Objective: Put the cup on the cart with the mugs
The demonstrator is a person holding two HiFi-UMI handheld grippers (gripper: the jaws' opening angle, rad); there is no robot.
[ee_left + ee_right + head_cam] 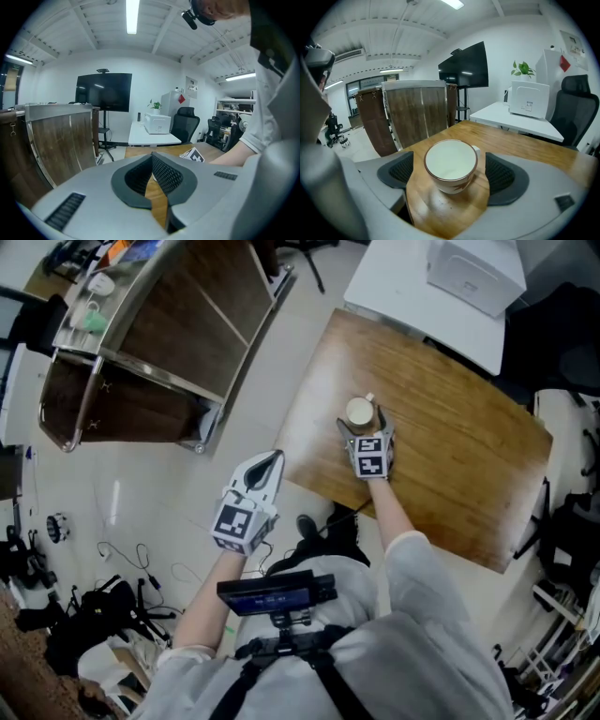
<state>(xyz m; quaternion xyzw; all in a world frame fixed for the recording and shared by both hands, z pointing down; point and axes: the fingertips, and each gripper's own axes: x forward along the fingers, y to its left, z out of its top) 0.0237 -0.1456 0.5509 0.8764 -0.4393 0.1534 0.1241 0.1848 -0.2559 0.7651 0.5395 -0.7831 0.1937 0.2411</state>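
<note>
both tongs show in the head view: left tongs hang over the floor just off the wooden table's edge, jaws pressed together and empty; right tongs rest low over the table, jaws spread either side of the cup. the cart stands well apart at upper left, with small mugs on its top shelf.

left gripper view: pads meet at their tips, with only a thin wedge of tabletop showing below them. the cart's wood panels are at left, a dark screen behind.

right gripper view: the cup stands upright on the table between the released jaws, clear of both pads. it is white inside with a brown rim, and its handle is turned toward the right-hand pad.
</note>
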